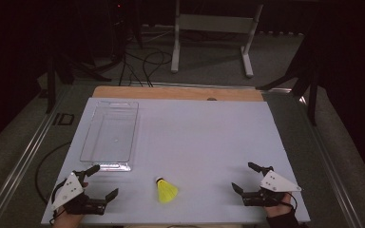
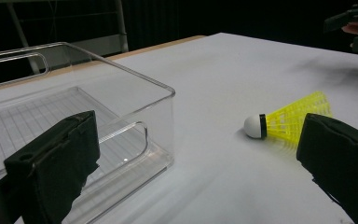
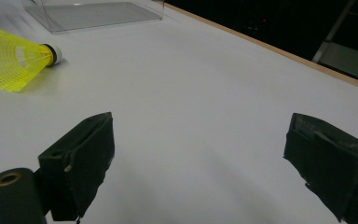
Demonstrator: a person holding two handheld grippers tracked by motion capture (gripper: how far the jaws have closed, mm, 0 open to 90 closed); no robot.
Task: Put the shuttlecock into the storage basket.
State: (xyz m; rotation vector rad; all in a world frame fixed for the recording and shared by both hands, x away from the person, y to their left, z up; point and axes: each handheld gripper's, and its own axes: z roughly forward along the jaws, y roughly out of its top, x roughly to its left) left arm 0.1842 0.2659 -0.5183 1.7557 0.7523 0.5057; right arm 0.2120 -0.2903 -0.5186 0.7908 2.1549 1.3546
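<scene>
A yellow shuttlecock point(image 1: 166, 190) with a white cork tip lies on its side near the front middle of the white table point(image 1: 195, 137). In the left gripper view the shuttlecock point(image 2: 289, 122) rests just left of the right jaw; in the right gripper view the shuttlecock point(image 3: 14, 58) lies far left. My left gripper point(image 1: 105, 182) sits at the front left corner, open and holding nothing. At the front right my right gripper point(image 1: 244, 177) stands open over bare table. A clear plastic tray point(image 1: 110, 132) is empty on the left side.
The tray's near rim point(image 2: 135, 135) stands close ahead of the left gripper. A wooden strip point(image 1: 178, 92) edges the table's far side. Beyond it, a white stand point(image 1: 214, 28) and cables point(image 1: 142, 64) sit on dark floor. The other gripper point(image 2: 354, 25) shows at the far right of the left gripper view.
</scene>
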